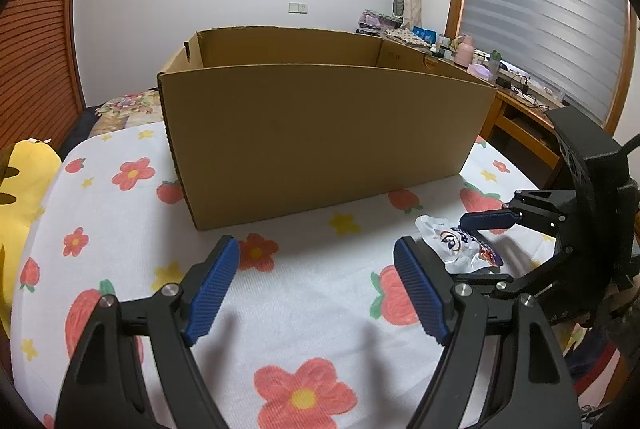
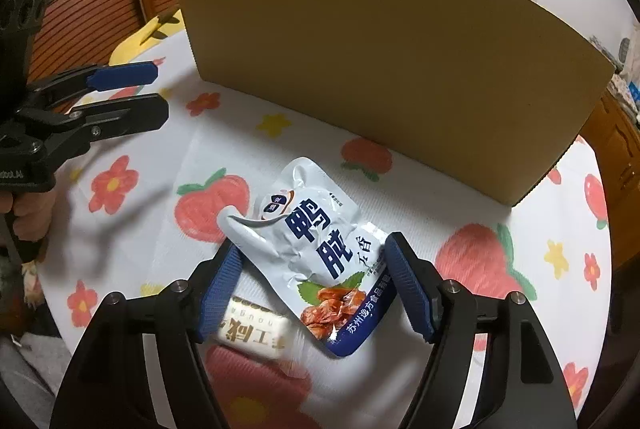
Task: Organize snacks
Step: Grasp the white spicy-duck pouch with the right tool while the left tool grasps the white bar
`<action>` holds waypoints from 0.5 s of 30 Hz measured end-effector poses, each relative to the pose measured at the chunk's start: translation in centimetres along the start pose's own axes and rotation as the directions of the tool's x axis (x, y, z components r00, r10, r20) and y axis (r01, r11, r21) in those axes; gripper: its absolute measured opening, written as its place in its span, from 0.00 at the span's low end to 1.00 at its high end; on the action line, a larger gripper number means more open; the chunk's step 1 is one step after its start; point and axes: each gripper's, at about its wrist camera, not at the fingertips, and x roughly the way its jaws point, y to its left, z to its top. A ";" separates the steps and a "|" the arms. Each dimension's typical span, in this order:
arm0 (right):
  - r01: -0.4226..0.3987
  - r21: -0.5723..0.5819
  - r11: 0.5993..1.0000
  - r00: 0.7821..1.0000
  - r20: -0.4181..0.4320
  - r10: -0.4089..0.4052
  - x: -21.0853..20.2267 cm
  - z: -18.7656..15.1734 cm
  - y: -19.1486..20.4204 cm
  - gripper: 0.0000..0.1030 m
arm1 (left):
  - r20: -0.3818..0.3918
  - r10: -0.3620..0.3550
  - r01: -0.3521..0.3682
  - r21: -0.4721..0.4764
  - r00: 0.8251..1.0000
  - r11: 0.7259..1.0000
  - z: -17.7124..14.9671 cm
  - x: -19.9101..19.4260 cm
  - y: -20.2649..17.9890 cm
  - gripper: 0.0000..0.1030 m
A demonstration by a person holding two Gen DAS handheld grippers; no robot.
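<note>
Right wrist view: the right gripper (image 2: 312, 289) points down at a white snack pouch (image 2: 316, 237) lying on the flowered bed (image 2: 440, 189), in front of the cardboard box (image 2: 380, 69). Its blue fingers (image 2: 408, 289) stand spread either side of the pouch, not pressing it. A small nougat pack (image 2: 256, 329) lies just beside. The left gripper (image 1: 316, 289) hovers released, holding nothing, near the box.

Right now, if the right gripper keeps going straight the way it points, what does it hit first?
Most likely the white snack pouch, which already lies between the open right gripper fingers; directly beneath it is the flowered cloth.
</note>
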 end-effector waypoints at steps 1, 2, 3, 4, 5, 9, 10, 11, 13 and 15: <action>0.004 0.001 1.000 1.000 0.001 -0.004 0.0 0.0 0.0 0.71 | 0.000 0.001 -0.001 0.004 1.000 1.000 0.0 0.0 -0.1 0.78; 0.008 0.002 1.000 1.000 0.003 -0.008 -0.1 0.0 0.0 0.68 | 0.000 0.003 -0.003 0.008 1.000 1.000 0.0 0.0 -0.2 0.78; 0.008 0.004 1.000 1.000 0.006 -0.008 -0.2 0.0 -0.1 0.66 | 0.000 0.004 -0.004 0.013 1.000 1.000 0.0 0.0 -0.3 0.78; 0.009 0.007 1.000 1.000 0.009 -0.009 -0.3 -0.1 -0.1 0.59 | 0.001 0.006 -0.006 0.018 1.000 1.000 0.0 0.0 -0.4 0.78; 0.016 0.012 1.000 1.000 0.013 -0.016 -0.4 -0.2 -0.2 0.52 | 0.001 0.007 -0.007 0.024 1.000 1.000 0.0 0.1 -0.5 0.78; 0.015 0.030 0.999 1.000 0.023 -0.016 -0.9 -0.6 -0.7 0.35 | -0.003 0.009 -0.009 0.038 1.000 0.999 -0.1 0.1 -0.8 0.78; 0.021 0.029 0.999 0.999 0.025 -0.021 -0.9 -0.5 -0.6 0.33 | -0.003 0.009 -0.009 0.039 1.000 0.999 -0.1 0.1 -0.9 0.78; 0.030 0.031 0.999 0.999 0.034 -0.031 -1.1 -0.6 -0.6 0.32 | -0.002 0.009 -0.009 0.040 1.000 0.999 -0.1 0.1 -0.9 0.78; 0.039 0.045 0.998 0.998 0.056 -0.041 -1.6 -0.7 -0.7 0.28 | -0.003 0.008 -0.007 0.044 1.000 0.999 -0.1 0.0 -1.0 0.78; 0.053 0.058 0.997 0.995 0.080 -0.058 -2.4 -0.8 -0.9 0.23 | -0.006 0.006 -0.005 0.052 1.000 0.999 -0.2 0.0 -1.3 0.78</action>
